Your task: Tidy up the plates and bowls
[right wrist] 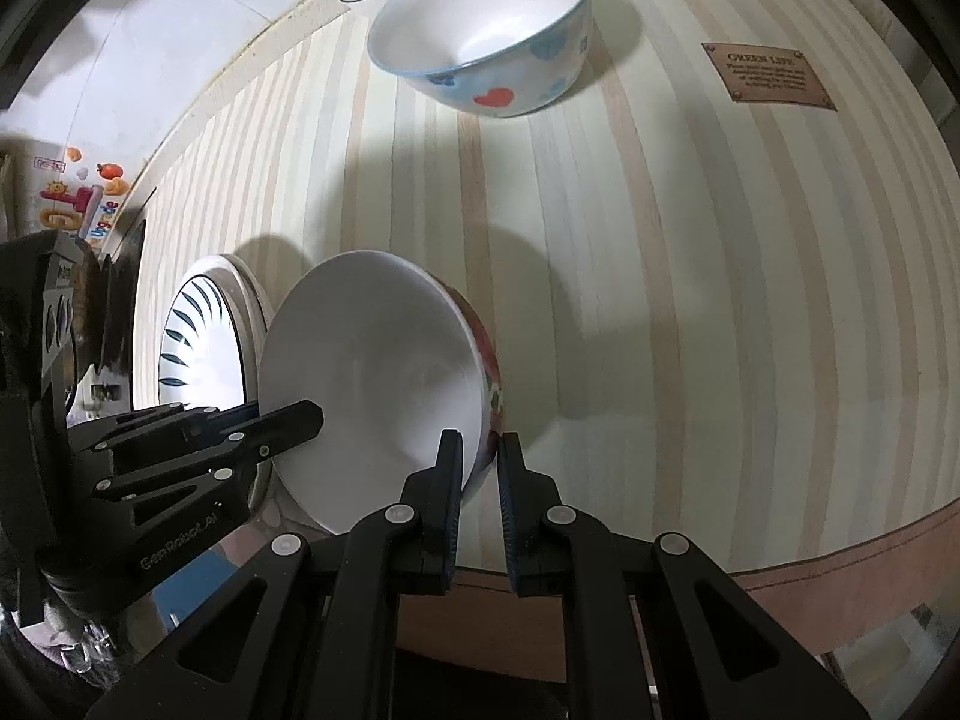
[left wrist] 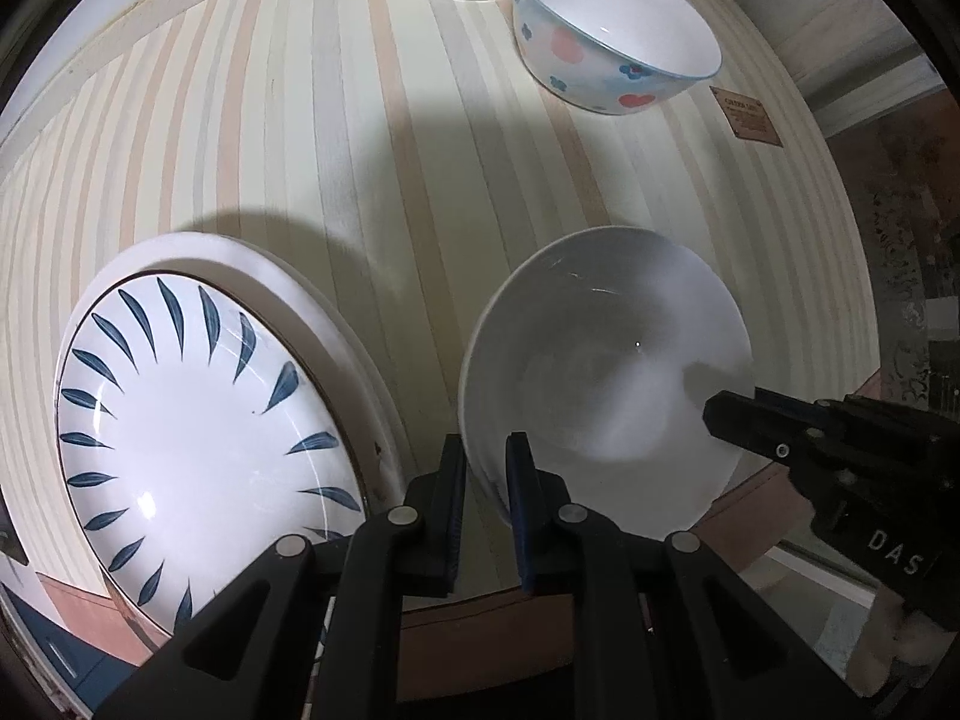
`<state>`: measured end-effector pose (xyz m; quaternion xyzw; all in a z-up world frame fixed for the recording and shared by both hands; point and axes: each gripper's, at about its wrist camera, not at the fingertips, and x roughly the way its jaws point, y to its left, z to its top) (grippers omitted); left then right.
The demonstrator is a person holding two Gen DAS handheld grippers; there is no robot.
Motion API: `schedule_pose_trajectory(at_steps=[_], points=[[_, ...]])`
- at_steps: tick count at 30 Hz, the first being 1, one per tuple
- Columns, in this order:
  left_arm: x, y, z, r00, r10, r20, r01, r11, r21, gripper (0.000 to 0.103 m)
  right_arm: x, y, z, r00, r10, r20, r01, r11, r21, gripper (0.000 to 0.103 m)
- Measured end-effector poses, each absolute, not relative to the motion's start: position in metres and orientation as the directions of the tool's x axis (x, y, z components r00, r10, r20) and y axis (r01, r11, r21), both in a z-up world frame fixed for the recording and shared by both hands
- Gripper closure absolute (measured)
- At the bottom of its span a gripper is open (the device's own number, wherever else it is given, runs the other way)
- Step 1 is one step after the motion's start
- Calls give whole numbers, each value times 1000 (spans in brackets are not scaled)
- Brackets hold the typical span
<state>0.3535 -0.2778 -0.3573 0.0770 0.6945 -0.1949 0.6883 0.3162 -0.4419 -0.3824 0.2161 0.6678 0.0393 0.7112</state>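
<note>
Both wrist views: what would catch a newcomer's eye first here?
A plain white bowl, gripped on opposite rims by the left hand-held gripper and the right hand-held gripper, over the striped tablecloth. Beside it sits a leaf-patterned plate stacked on a larger white plate; farther back stands a heart-patterned bowl.
</note>
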Motion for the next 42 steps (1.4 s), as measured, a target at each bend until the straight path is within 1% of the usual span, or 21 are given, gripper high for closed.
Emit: schedule_pose_trajectory(at_steps=[5, 16, 18, 21, 22, 23, 24, 25, 26, 27, 28, 30, 34, 38, 39, 40, 41, 42], points=[[346, -290, -359, -17, -138, -990, 396, 909, -133, 91, 329, -436, -381, 104, 342, -934, 234, 904, 358, 90], [343, -302, -359, -29, -124, -992, 398, 909, -125, 90, 332, -440, -382, 83, 362, -929, 238, 898, 371, 89], [343, -297, -348, -14, -123, -992, 384, 916, -119, 90, 333, -444, -383, 49, 406, -913, 244, 881, 405, 88], [345, -291, -314, 56, -154, -987, 370, 921, -123, 90, 335, -460, -370, 57, 429, -902, 245, 869, 429, 88], [349, -290, -302, 83, -167, -983, 366, 922, -126, 85, 335, -466, -364, 66, 424, -903, 250, 869, 427, 88], [354, -290, -295, 98, -179, -979, 363, 922, -133, 76, 340, -476, -354, 92, 418, -904, 259, 866, 427, 86], [364, -292, -286, 113, -195, -974, 357, 923, -143, 73, 344, -485, -348, 116, 415, -903, 267, 862, 431, 83], [373, -294, -282, 121, -209, -970, 354, 923, -154, 71, 352, -496, -339, 153, 409, -900, 281, 855, 436, 75], [387, -299, -278, 128, -223, -966, 349, 922, -167, 69, 360, -505, -333, 182, 405, -896, 290, 849, 442, 66], [404, -305, -278, 138, -228, -964, 340, 925, -170, 69, 373, -516, -329, 216, 395, -893, 302, 842, 446, 62], [423, -311, -280, 140, -234, -962, 327, 928, -178, 69, 384, -523, -327, 235, 379, -895, 313, 842, 439, 61], [454, -319, -290, 115, -260, -959, 305, 928, -215, 69, 409, -535, -329, 263, 352, -898, 332, 841, 427, 61], [499, -345, -323, 37, -272, -962, 269, 930, -252, 69, 450, -545, -350, 266, 374, -888, 378, 807, 453, 61], [514, -362, -352, -10, -251, -968, 250, 937, -246, 69, 474, -544, -376, 245, 393, -886, 420, 781, 463, 61], [515, -365, -356, -12, -258, -966, 257, 933, -252, 71, 478, -542, -382, 240, 394, -888, 425, 779, 460, 61], [516, -368, -359, -10, -266, -964, 265, 929, -259, 86, 482, -541, -385, 239, 392, -889, 426, 780, 458, 65], [515, -371, -360, -12, -265, -964, 276, 926, -258, 92, 484, -539, -388, 239, 386, -891, 426, 783, 454, 82], [514, -374, -361, -11, -258, -966, 282, 926, -250, 93, 486, -537, -389, 227, 362, -904, 426, 797, 427, 87]])
